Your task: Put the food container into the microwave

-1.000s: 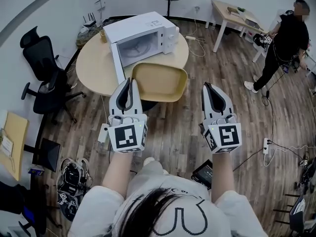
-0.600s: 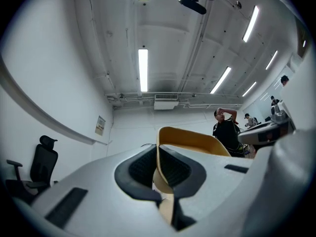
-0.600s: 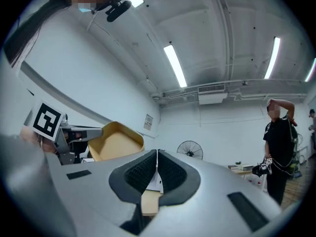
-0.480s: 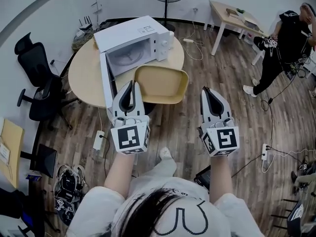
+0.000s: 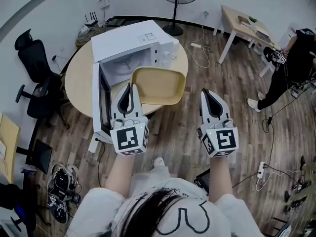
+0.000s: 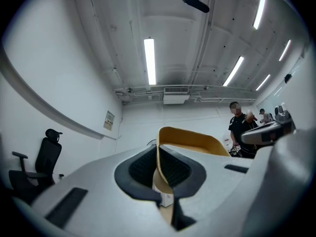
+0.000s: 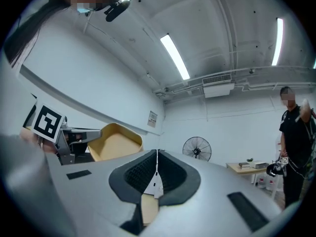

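The left gripper [image 5: 130, 86] is clamped on the near left rim of the food container [image 5: 158, 85]; in the left gripper view the tan rim [image 6: 190, 138] runs straight between the dark pads [image 6: 173, 169], and the gripper's body hides nearly everything below the container. The right gripper [image 5: 206, 92] is pressed together with nothing in it [image 7: 157, 168], held apart from the container on its right side. The container hangs in the air, tilted, its far edge lying over the front of the microwave [image 5: 132, 42], so the lower part of the open cavity is covered. The microwave door [image 5: 98, 102] stands open just left of the left gripper, seen almost edge-on. The round table [image 5: 78, 78] under the microwave is partly hidden by both. A person [image 5: 291, 58] at the right edge is cut off by the frame.

Compared with a second ago, the microwave and its door sit nearer the grippers, the container reaches the opening, and the person has shifted toward the edge
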A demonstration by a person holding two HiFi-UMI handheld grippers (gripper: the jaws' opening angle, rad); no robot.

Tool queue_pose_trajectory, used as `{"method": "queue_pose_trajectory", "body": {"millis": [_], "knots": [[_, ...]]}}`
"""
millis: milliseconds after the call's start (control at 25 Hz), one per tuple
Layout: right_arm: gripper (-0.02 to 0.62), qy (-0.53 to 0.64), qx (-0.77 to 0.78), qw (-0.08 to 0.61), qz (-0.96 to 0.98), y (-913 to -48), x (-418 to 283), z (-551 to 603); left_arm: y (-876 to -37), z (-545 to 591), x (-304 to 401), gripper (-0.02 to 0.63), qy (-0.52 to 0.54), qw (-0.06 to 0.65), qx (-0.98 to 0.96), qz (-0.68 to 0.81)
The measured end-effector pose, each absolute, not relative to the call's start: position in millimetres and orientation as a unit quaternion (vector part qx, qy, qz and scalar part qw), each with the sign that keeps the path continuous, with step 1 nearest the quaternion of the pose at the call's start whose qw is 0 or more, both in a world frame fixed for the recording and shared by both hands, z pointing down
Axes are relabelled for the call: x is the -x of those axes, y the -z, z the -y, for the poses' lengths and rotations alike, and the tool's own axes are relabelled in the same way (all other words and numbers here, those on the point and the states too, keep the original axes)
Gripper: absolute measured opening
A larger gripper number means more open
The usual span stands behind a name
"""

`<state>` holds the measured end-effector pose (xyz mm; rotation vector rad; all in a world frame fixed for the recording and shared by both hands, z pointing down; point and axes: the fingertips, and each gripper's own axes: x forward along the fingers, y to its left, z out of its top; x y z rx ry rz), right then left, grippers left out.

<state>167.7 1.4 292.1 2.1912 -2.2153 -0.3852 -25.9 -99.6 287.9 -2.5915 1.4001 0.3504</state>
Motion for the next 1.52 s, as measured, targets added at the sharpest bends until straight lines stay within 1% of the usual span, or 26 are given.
{"method": "queue_pose_trajectory", "body": {"millis": [160,320,880,1200,1520], "knots": [[0.031,0.109,-0.681,-0.001,0.724,-296.2,-187.5,43.5,-289.8,133.3,18.6,0.018,-0.116,0.083,0.855,-0.499],[0.031,0.101,-0.66,0.0,0.745,-303.6,-193.0,86.3,-296.9,162.7,19.9,0.018,-0.11,0.08,0.839,-0.526],[0.031,0.081,-0.593,0.011,0.801,-322.1,-157.6,161.1,-321.3,207.1,59.0,0.018,-0.086,0.051,0.802,-0.588],[0.031,0.068,-0.57,0.015,0.818,-331.0,-160.2,201.5,-339.1,233.4,61.4,0.018,-0.076,0.025,0.787,-0.612],[0.031,0.057,-0.52,0.014,0.852,-339.5,-163.8,257.2,-354.5,264.0,54.7,0.018,-0.058,0.015,0.754,-0.655]]}}
